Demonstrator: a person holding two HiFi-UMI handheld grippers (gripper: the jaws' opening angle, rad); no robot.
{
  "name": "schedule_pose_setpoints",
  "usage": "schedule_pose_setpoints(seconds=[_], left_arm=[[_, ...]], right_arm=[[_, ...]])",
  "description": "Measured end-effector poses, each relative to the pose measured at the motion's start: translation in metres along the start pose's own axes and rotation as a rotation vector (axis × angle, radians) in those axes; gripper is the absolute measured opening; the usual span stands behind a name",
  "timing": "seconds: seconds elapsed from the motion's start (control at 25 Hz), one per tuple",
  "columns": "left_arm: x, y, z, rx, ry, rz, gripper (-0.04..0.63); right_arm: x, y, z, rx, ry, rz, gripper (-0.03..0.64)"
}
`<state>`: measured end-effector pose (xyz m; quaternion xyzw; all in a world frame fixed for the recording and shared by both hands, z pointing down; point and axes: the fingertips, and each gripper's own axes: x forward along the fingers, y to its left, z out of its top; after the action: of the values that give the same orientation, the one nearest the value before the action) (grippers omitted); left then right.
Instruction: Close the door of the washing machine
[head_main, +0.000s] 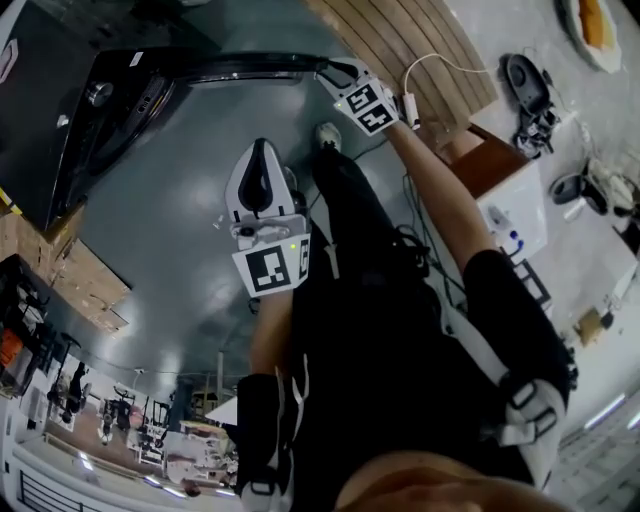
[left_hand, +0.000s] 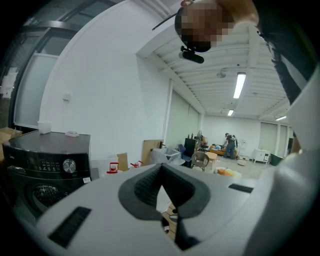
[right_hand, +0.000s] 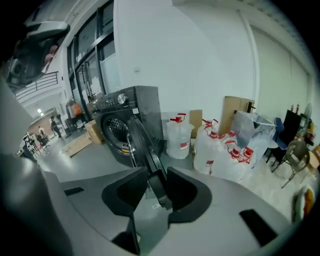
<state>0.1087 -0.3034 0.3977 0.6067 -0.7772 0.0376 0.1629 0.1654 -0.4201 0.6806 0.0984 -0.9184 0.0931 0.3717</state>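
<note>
**Operator:** List the units, largest first.

**Technician:** One black front-loading washing machine (head_main: 55, 95), standing on the grey floor (head_main: 180, 230). One door (right_hand: 146, 150), standing open and projecting edge-on from the machine's front.

**Operator:** What does the machine contain?

**Technician:** The open port shows one perforated drum (right_hand: 115, 129). Whether it holds a load cannot be read.

**Operator:** Any other containers?

**Technician:** At least four clear jugs (right_hand: 177, 139) with red caps, grouped on the floor just beside the machine's side panel. The fill level of each cannot be determined.

**Operator:** State of the grippers?

**Technician:** There are two. The right gripper (right_hand: 152, 186) is at the door's free edge, the end farthest from the machine. Its jaws stand wide and are closed on that edge, one pad against each face. The left gripper (left_hand: 161, 169) is over the floor in front of the machine, well apart from both machine and door. Its jaws meet at the tips, with nothing between them.

**Operator:** And the smaller items?

**Technician:** Two items sit on the machine's top: one clear cup (left_hand: 44, 127) and one small pale object (left_hand: 72, 133), set apart from each other. The machine's control panel carries one round dial (left_hand: 69, 166).
</note>
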Motion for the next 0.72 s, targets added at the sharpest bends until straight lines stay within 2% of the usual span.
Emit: schedule_pose_setpoints(seconds=[0.4,0.72], left_arm=[[0.012,0.018,-0.006,-0.044,0.005,0.068,0.005],[0.021,0.029,-0.018,-0.069,0.014,0.093,0.005]], right_arm=[[0.055,-0.012,-0.026,-0.126,0.149,0.076,0.118],[0.082,-0.02,-0.035,-0.227,0.183,0.091,0.097]])
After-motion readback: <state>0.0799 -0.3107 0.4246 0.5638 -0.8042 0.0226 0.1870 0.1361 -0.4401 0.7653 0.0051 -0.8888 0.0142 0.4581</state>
